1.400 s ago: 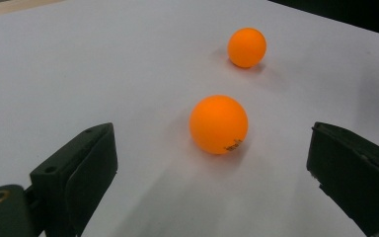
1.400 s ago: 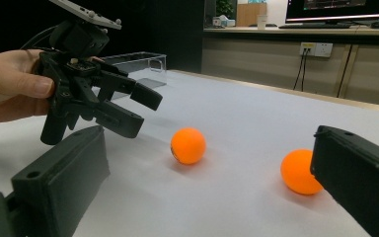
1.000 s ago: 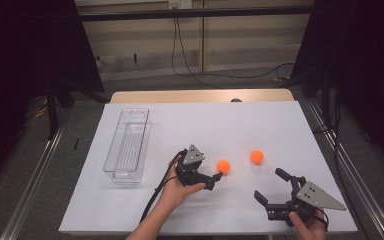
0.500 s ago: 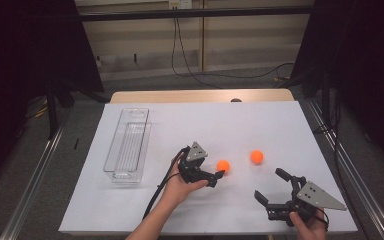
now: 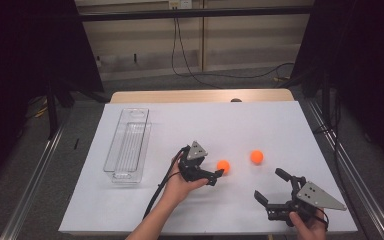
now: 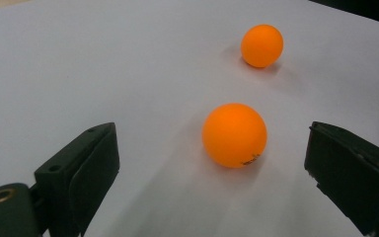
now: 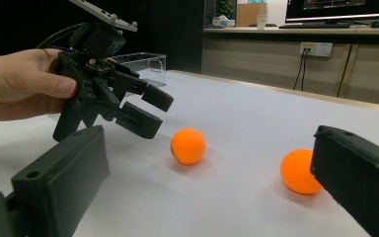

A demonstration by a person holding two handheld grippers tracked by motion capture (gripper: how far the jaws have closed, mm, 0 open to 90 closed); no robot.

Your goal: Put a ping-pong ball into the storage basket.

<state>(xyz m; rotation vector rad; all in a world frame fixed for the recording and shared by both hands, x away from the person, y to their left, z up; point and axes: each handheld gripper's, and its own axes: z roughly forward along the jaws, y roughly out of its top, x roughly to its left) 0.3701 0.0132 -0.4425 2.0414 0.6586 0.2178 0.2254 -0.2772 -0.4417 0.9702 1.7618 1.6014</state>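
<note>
- Ball number one, the near orange ball (image 5: 223,166), lay on the white tabletop (image 5: 280,125) right in front of the left gripper (image 5: 215,176).
- White tabletop was the biggest thing, and it carried everything else.
- A clear plastic tray (image 5: 128,145) sat on the left part of the tabletop, well apart from both balls.
- The left gripper was held in the person's left hand (image 5: 177,187), and its jaws were spread wide open.
- In the left gripper view, the near orange ball (image 6: 234,134) sat between the two jaws and touched neither one.
- The right gripper (image 5: 272,192) was low on the right side of the tabletop, and its jaws were wide open too, holding nothing.
- The far orange ball (image 5: 256,157) lay a little beyond the near one, near it but not touching.
- In the right gripper view, both balls rested on the tabletop, with the far orange ball (image 7: 298,170) just beside one jaw.
</note>
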